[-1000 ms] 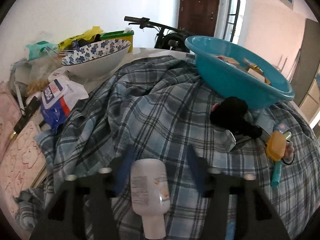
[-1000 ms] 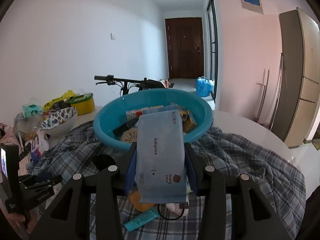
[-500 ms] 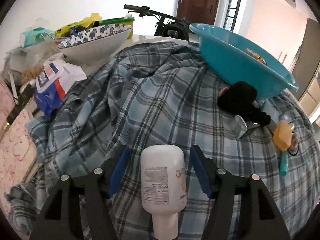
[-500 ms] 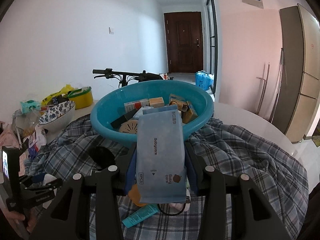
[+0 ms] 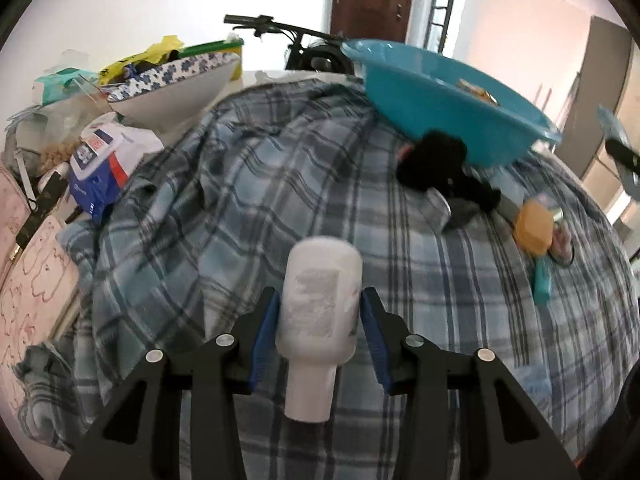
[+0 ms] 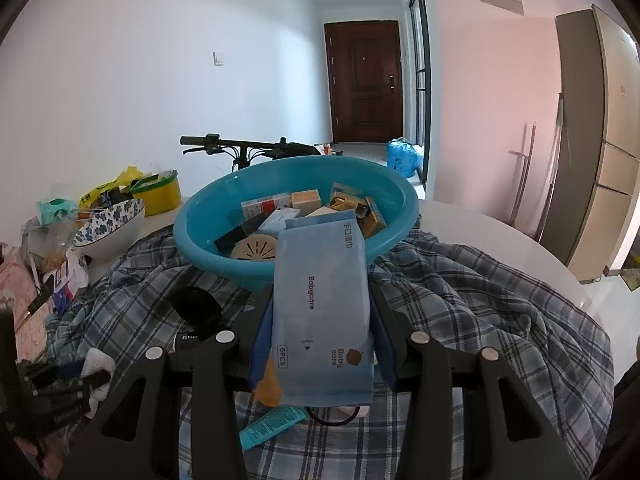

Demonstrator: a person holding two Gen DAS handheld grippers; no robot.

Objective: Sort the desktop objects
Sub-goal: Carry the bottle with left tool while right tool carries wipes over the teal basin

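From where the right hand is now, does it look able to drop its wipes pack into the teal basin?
Probably yes: the right tongs grip the wipes pack just before the teal basin, with nothing between.

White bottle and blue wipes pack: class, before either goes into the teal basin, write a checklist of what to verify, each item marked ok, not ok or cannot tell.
1. White bottle between the left gripper pads: ok.
2. Left jaws finished closing: not ok, closing now.
3. Bottle lifted off the plaid cloth: cannot tell.
4. Wipes pack clamped in the right gripper: ok.
5. Teal basin has room: ok, partly filled.
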